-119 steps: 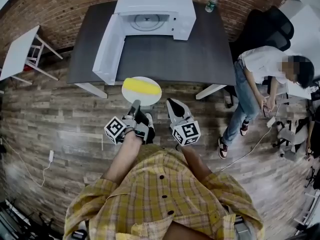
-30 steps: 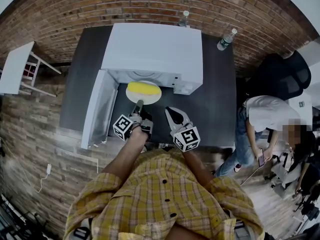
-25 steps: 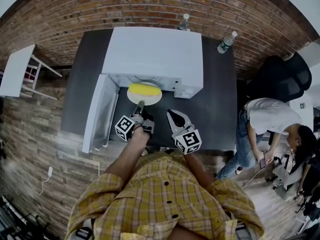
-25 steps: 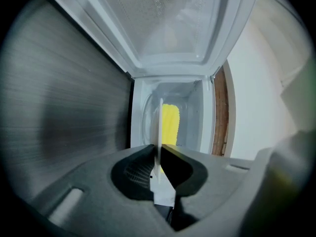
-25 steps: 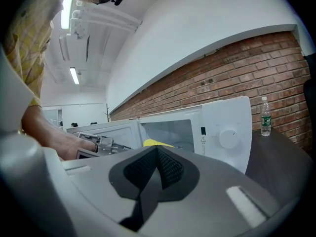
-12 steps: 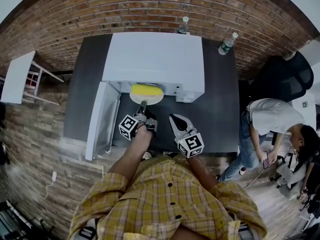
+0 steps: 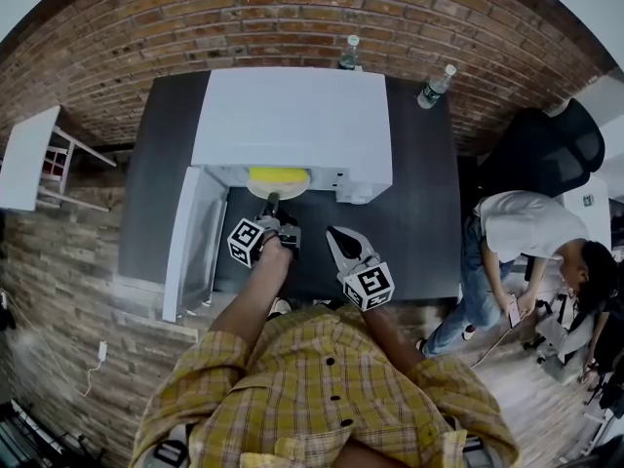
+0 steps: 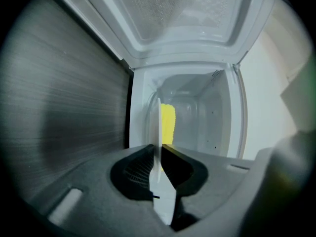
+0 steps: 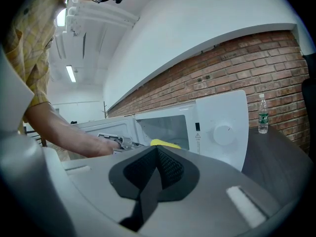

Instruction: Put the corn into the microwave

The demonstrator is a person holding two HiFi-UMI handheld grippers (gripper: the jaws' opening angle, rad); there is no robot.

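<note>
Right gripper (image 7: 333,234) is nearest, over the dark table (image 7: 429,203), jaws together on nothing. Left gripper (image 7: 271,201) is just past it and pinches the near rim of the white plate (image 7: 278,192); its jaws have just been opening slightly. Corn (image 7: 278,175) lies on the plate, partly inside the microwave (image 7: 292,115). Door (image 7: 190,247) hangs open at left.

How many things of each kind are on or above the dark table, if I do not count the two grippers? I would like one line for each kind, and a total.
Microwave: 1
Plate: 1
Corn: 1
Water bottles: 2
Total: 5
</note>
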